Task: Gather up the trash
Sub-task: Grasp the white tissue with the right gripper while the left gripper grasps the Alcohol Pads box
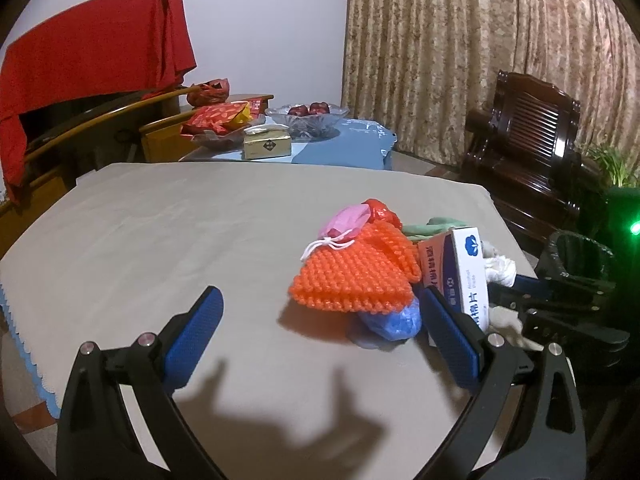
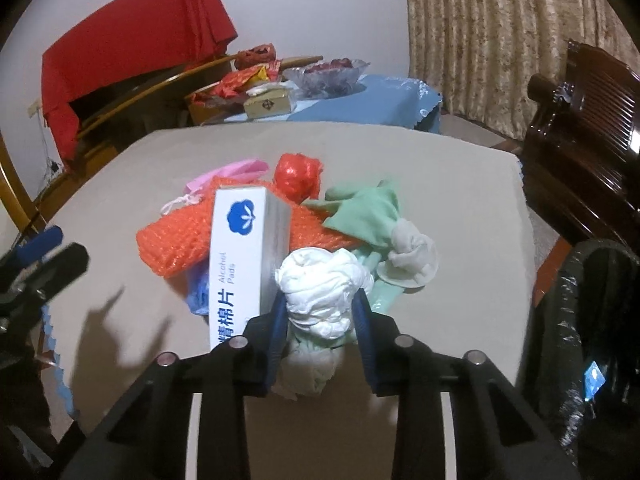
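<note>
A crumpled white wad (image 2: 320, 300) of tissue or thin plastic sits pinched between the blue pads of the right gripper (image 2: 320, 312), at the near edge of a heap of rubbish on the table; whether it has left the surface cannot be told. Most of the job appears to lie ahead: the pile holds an orange bubble-wrap pouch (image 1: 352, 276), a white box of alcohol pads (image 2: 244, 256) standing on end just left of the wad, a pink drawstring bag (image 1: 348, 222), a crumpled red plastic bag (image 2: 298, 174), a pale green glove (image 2: 368, 208), a blue plastic scrap (image 1: 394, 320) and a greyish knotted piece (image 2: 412, 258). The left gripper (image 1: 320, 320) hangs wide open and empty just left of the heap. A black-lined waste bin (image 2: 592, 300) waits off the table's right edge. The table wears a plain beige cloth (image 1: 160, 240). Beyond it stand a blue-covered table (image 1: 352, 140) with a glass fruit bowl (image 1: 306, 118), a dark wooden armchair (image 1: 532, 136), patterned curtains (image 1: 460, 48) and furniture draped in red cloth (image 1: 92, 48).
</note>
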{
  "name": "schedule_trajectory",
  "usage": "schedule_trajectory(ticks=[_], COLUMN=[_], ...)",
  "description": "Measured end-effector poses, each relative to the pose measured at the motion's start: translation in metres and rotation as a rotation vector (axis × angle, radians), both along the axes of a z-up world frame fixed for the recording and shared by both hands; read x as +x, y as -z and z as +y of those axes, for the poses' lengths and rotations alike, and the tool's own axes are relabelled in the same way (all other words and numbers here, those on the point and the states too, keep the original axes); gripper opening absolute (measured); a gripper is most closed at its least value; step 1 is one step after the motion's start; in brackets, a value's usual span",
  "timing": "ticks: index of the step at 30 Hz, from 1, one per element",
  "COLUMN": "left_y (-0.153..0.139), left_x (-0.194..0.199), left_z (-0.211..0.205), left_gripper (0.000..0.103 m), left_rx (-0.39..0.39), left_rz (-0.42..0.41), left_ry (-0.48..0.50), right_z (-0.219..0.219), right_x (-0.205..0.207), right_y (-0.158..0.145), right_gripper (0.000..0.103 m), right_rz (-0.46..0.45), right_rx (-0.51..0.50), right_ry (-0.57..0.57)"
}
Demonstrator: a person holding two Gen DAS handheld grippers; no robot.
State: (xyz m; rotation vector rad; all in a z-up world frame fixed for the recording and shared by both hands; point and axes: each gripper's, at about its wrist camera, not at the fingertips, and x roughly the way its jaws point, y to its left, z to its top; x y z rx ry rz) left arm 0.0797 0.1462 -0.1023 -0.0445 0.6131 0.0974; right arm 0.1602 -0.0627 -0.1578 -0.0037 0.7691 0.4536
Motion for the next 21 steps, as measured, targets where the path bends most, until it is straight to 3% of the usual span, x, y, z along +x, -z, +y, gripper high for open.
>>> schedule_trajectory(ticks=[21], left_y=[0.002], left_x=[0.015], left_z=[-0.065], left_gripper=[0.095], left_rx=[-0.027], left_rz=[-0.001], left_ry=[0.112], right_z=[-0.067], right_x=[-0.025], right_y=[-0.028], right_gripper=[0.033], right_rz=[-0.042], right_rx=[0.029], right_ry=[0.115])
